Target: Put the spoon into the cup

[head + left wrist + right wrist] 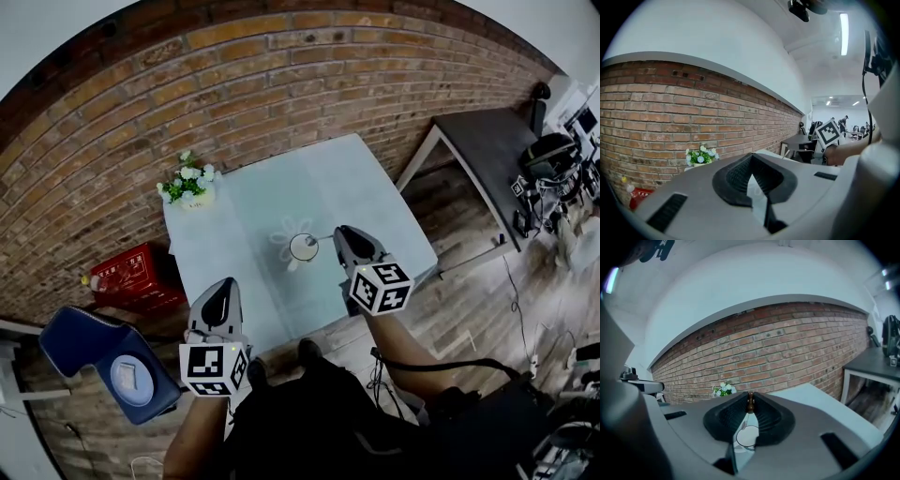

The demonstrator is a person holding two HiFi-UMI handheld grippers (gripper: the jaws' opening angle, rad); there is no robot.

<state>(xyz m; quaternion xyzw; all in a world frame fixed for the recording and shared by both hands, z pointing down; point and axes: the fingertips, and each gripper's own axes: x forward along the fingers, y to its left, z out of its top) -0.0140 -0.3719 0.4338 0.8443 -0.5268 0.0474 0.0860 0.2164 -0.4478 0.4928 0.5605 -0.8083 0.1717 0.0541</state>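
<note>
The spoon (750, 403) is pinched by its brown end between the tips of my right claw (339, 234), whose jaws are almost together on it. It reaches out toward the cup (303, 247), just beside the rim; I cannot tell whether it touches. The cup stands upright near the middle of the pale table (375, 206). My left claw (222, 286) is well apart from the cup, its jaws closed and empty. Beyond the cup, flowers (190, 185) sit at the table's far corner.
</note>
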